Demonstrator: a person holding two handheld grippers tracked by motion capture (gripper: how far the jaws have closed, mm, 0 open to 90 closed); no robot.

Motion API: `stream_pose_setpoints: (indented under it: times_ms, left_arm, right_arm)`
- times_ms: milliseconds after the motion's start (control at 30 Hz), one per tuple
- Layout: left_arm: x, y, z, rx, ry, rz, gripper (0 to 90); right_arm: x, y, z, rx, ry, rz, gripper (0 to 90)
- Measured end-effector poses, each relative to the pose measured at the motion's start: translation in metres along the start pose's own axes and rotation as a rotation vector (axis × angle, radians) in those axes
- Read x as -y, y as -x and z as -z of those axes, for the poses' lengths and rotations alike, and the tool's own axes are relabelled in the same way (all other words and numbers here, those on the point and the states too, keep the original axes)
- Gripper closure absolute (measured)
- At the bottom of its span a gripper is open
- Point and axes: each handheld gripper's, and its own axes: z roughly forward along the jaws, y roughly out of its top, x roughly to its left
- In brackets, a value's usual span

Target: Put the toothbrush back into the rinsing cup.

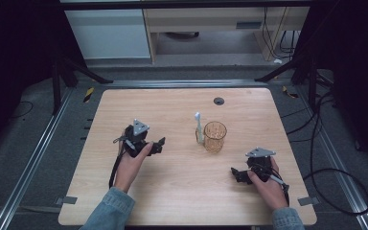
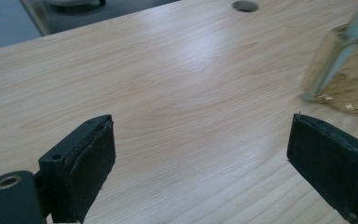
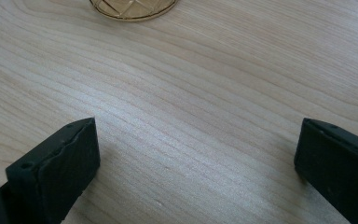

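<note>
The wooden tabletop (image 1: 182, 191) is carrying everything, with a small dark hole (image 1: 219, 101) near its far edge. The left gripper (image 1: 159, 145) is resting at centre-left, its jaws spread wide and holding nothing, pointing right toward the amber glass (image 1: 215, 136). The right gripper (image 1: 235, 174) is lying near the right front, jaws also gaping wide and empty, aiming left. Both hands are gripping from behind, forearms angling inward. The toothbrush (image 1: 199, 128) is leaning upright against the glass's left side, long axis near vertical, head pointing up
</note>
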Motion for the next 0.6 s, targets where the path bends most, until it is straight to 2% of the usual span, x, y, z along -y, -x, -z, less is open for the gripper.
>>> stream_pose_setpoints:
  times_ms: [200, 267, 433, 600]
  left_arm:
    - [0.017, -0.030, 0.002, -0.054, -0.049, 0.030, 7.4]
    - [0.024, -0.039, 0.001, -0.101, -0.089, 0.014, 7.5]
    - [0.038, -0.062, -0.001, -0.132, -0.132, 0.060, 7.9]
    - [0.045, -0.077, -0.001, -0.155, -0.155, 0.088, 7.9]
  right_arm:
    - [0.000, 0.000, 0.000, 0.000, 0.000, -0.001, 0.4]
    - [0.000, 0.000, 0.000, 0.000, 0.000, 0.000, 0.4]
    - [0.000, 0.000, 0.000, -0.001, 0.000, -0.001, 0.4]
    - [0.000, 0.000, 0.000, -0.001, 0.000, -0.001, 0.4]
